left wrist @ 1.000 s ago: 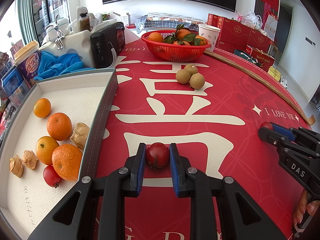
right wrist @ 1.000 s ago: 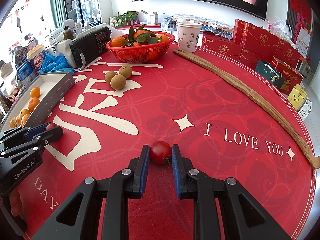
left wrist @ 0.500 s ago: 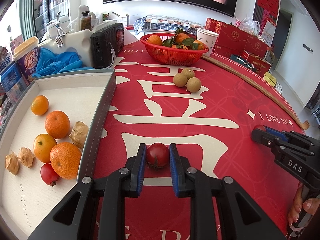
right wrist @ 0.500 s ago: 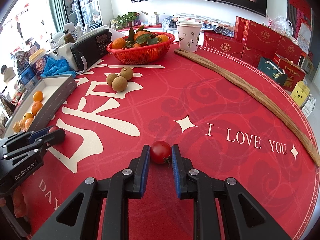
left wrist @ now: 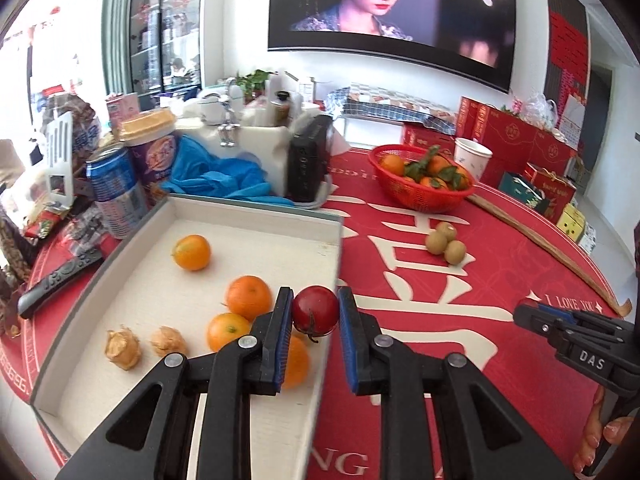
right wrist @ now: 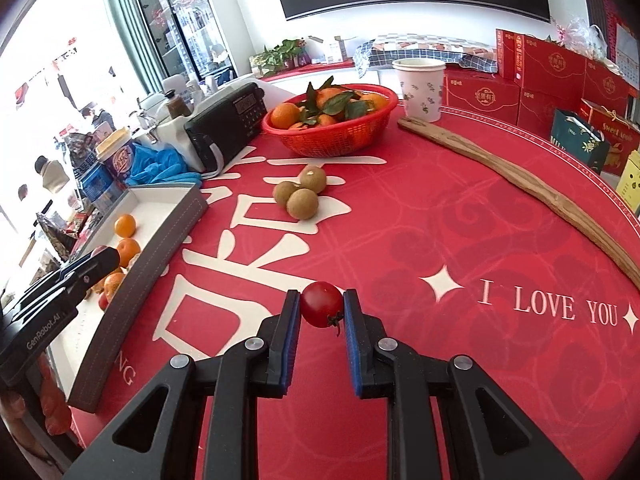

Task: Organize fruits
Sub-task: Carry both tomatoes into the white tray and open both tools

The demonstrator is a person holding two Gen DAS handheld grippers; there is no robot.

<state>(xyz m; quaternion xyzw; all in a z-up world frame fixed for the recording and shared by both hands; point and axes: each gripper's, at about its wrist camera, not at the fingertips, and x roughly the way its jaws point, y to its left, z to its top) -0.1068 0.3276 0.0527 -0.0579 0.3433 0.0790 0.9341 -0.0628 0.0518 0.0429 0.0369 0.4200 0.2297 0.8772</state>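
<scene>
My left gripper (left wrist: pixel 314 314) is shut on a red cherry tomato (left wrist: pixel 315 311), held in the air over the right rim of the grey-walled white tray (left wrist: pixel 256 224). Inside the tray lie several oranges (left wrist: pixel 192 252) and two husked fruits (left wrist: pixel 122 348); part of one orange is hidden behind my fingers. My right gripper (right wrist: pixel 322 310) is shut on a second cherry tomato (right wrist: pixel 321 304), just above the red tablecloth. In the left wrist view the right gripper (left wrist: pixel 532 314) shows at the right edge. Three brown kiwis (right wrist: pixel 302 194) sit mid-table.
A red basket of leafy oranges (right wrist: pixel 332 120) stands at the back, a black radio (right wrist: pixel 226 124) and blue cloth (left wrist: pixel 216 178) left of it. A paper cup (right wrist: pixel 420 88), a long wooden stick (right wrist: pixel 520 184), drink cans (left wrist: pixel 116 192) and a remote (left wrist: pixel 56 280) ring the tray.
My left gripper has lifted its tomato and swung left, from over the tablecloth to above the tray's right rim. The right gripper has risen slightly with its tomato.
</scene>
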